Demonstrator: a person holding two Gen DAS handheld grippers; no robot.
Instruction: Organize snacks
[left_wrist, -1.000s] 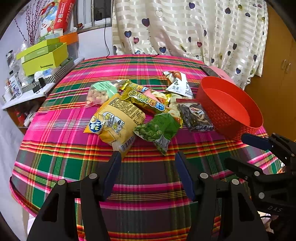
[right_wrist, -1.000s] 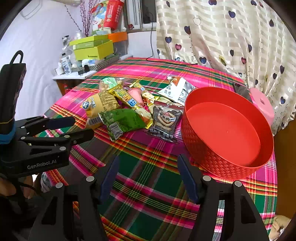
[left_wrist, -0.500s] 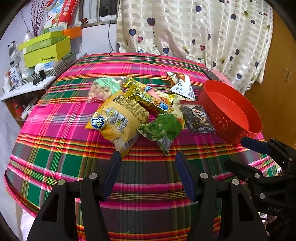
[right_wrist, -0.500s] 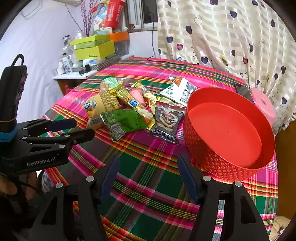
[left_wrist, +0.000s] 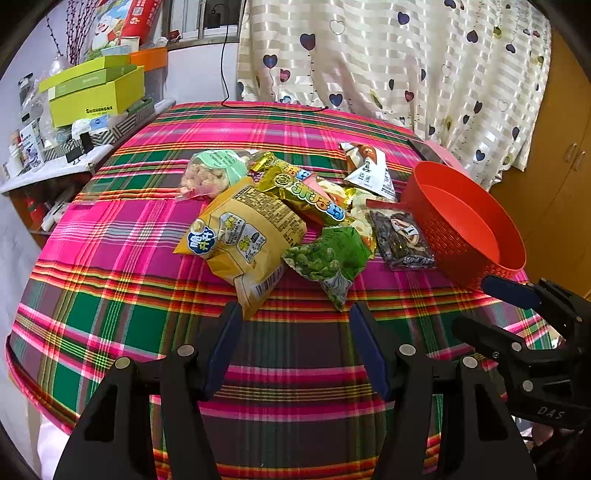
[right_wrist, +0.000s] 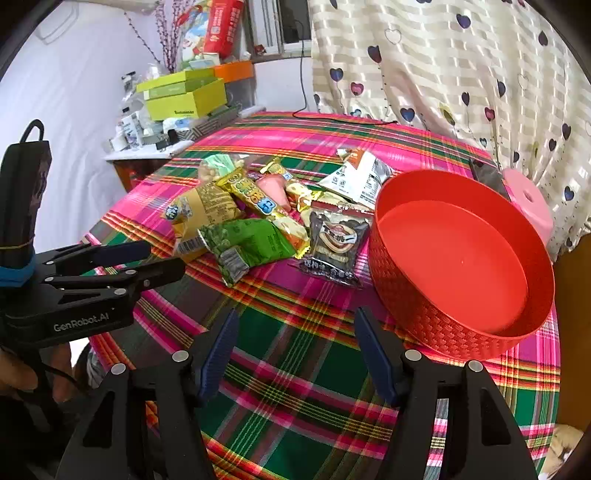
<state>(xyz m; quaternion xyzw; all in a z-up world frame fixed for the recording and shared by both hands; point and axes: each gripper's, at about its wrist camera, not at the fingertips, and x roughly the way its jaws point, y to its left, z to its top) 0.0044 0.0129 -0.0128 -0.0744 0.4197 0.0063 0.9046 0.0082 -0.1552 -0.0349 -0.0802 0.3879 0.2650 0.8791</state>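
A pile of snack packets lies mid-table: a big yellow bag (left_wrist: 243, 236), a green pea packet (left_wrist: 328, 258), a gold bar packet (left_wrist: 306, 192), a dark seed packet (left_wrist: 400, 240), a white packet (left_wrist: 369, 171) and a pale green bag (left_wrist: 212, 171). An empty red basket (right_wrist: 458, 258) stands right of them. My left gripper (left_wrist: 295, 332) is open and empty, just short of the yellow bag. My right gripper (right_wrist: 293, 332) is open and empty, in front of the seed packet (right_wrist: 338, 240) and basket.
The round table has a plaid cloth (left_wrist: 129, 258). A cluttered side shelf with green boxes (left_wrist: 96, 96) stands at the back left. A heart-patterned curtain (left_wrist: 406, 62) hangs behind. A pink object (right_wrist: 528, 206) sits behind the basket. A wooden cabinet (left_wrist: 565, 177) is at right.
Both grippers have drifted slightly; the left view has shifted a little so the snacks sit a bit further right. Both stay open and nothing on the table has moved.
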